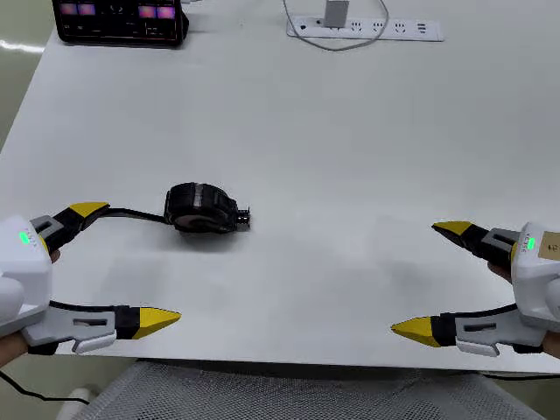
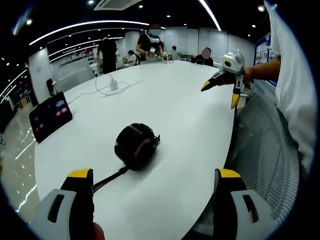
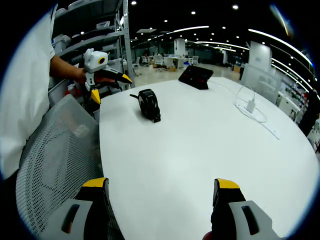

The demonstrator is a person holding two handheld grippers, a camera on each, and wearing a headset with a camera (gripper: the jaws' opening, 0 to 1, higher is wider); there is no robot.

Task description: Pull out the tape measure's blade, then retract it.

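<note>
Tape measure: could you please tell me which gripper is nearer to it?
The left gripper, close by its strap; the right gripper is far across.

- White desk [image 1: 350,175]; a power strip [image 1: 402,29] and a dark screen [image 1: 118,19] sit at its far edge.
- Grey mesh chair [image 1: 306,394] at the near edge.
- Long ceiling light strips [image 2: 90,23]; metal shelving [image 3: 100,37].

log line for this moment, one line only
stage: pull not begun | tape measure: on table, blade in, ungripped | left gripper: open, beside it | right gripper: open, apart from it
</note>
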